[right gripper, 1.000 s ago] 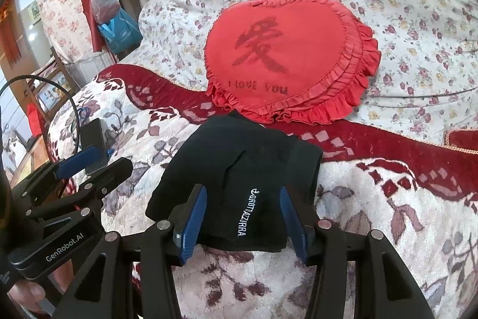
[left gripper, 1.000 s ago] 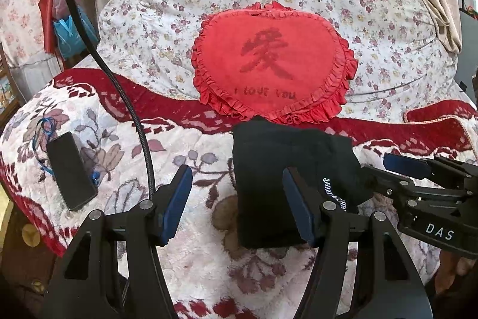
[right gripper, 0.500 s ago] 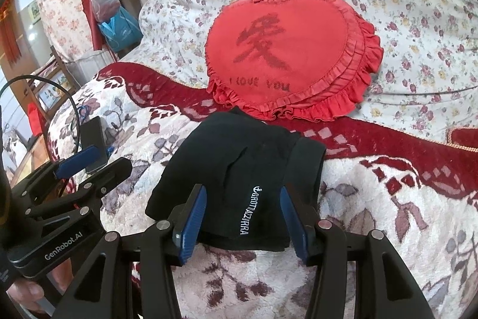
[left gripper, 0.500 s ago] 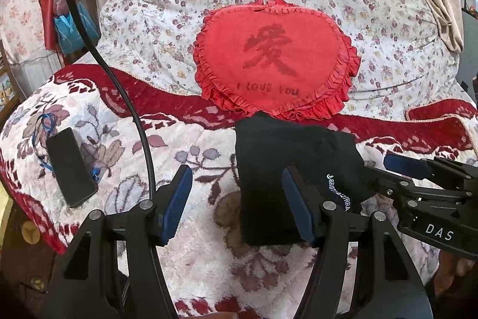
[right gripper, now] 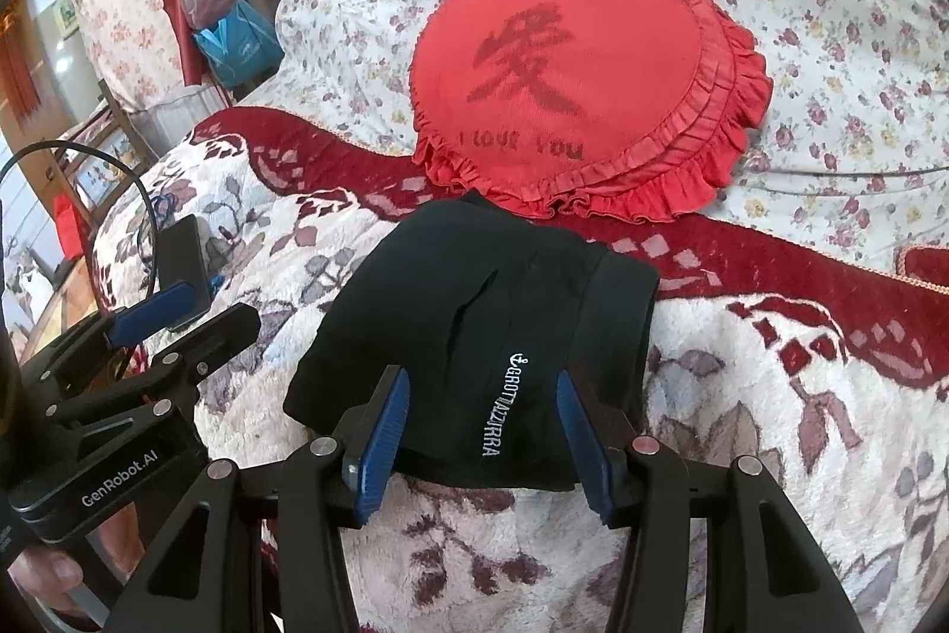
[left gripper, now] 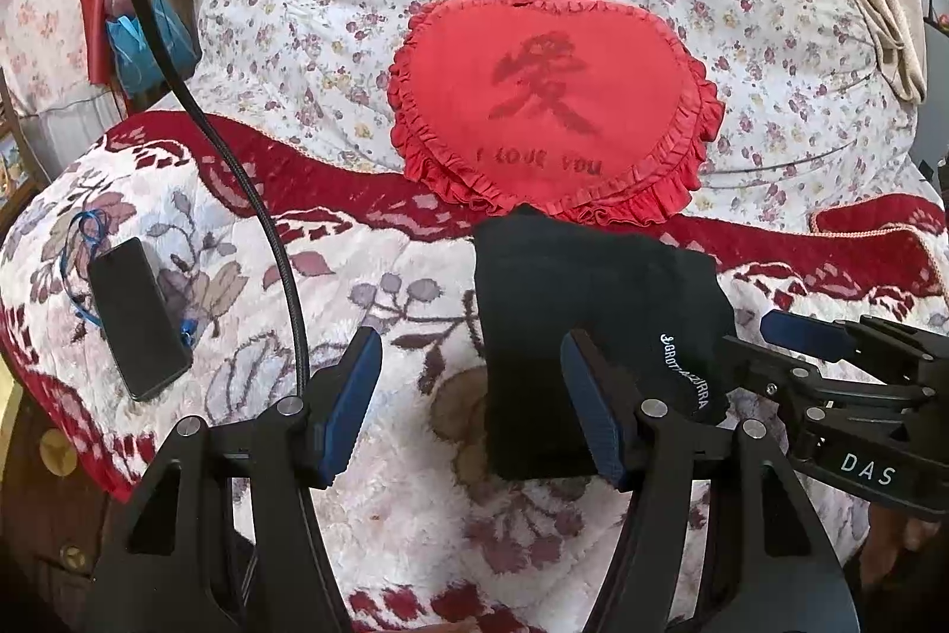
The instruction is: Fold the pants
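While your left gripper (left gripper: pixel 471 404) and right gripper (right gripper: pixel 483 431) both gape wide and hold nothing, the folded black pants (right gripper: pixel 474 342) lie on the floral blanket (right gripper: pixel 741 455), far edge touching the red heart pillow (right gripper: pixel 587 87). A phone (left gripper: pixel 137 315) lies well left.

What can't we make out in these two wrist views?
- Black pants: near edge hidden behind left gripper finger, left view.
- Fold layers underneath: unseen, both views.
- Phone: partly hidden by the left gripper, right view.
- White lettering: too small to read surely.
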The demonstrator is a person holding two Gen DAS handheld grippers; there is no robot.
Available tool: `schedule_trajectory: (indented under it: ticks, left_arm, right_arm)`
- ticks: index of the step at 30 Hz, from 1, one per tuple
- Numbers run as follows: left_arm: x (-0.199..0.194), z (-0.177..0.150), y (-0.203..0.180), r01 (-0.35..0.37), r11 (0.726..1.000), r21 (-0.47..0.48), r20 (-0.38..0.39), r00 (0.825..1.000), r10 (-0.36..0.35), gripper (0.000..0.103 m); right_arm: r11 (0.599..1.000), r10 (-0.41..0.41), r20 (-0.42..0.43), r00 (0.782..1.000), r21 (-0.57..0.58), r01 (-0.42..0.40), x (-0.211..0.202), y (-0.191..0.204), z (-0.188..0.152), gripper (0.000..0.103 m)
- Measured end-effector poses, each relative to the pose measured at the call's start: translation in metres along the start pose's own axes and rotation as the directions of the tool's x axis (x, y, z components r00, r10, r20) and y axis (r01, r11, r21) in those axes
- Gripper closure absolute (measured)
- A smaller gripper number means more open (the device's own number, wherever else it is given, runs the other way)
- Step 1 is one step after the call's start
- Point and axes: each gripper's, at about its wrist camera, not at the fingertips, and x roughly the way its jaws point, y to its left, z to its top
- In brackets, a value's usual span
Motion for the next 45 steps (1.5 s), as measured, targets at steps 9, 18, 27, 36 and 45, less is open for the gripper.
schedule_trajectory:
  ticks: [9,18,27,36,45]
  left_arm:
    - [-0.0002,-0.0007,-0.0005,0.001,1.000,0.000,0.002,1.000,-0.001,0.040]
    - [0.0003,-0.0009,0.0006,0.003,1.000,-0.003,0.000,1.000,-0.003,0.040]
    - [-0.0012,-0.0035,-0.0003,0.001,1.000,-0.010,-0.008,1.000,-0.002,0.040]
    - [-0.0001,-0.0046,0.0007,0.000,1.000,-0.016,-0.015,1.000,-0.001,0.040]
    - [0.0000,-0.0052,0.0005,0.001,1.000,-0.018,-0.017,1.000,-0.001,0.040]
  right_arm:
    - [1.000,0.000,-0.001,1.000,0.001,0.000,0.0010,-0.0001,-0.0005,0.053]
    - [1.000,0.004,-0.008,1.000,0.003,-0.004,0.0032,0.0026,-0.0043,0.052]
    - [1.000,0.004,-0.017,1.000,0.002,-0.004,0.0039,0.0046,-0.0055,0.052]
    - [1.000,0.003,-0.020,1.000,0.003,-0.003,0.0045,0.0048,-0.0050,0.050]
    - [1.000,0.005,-0.024,1.000,0.001,-0.005,0.0055,0.0064,-0.0057,0.048]
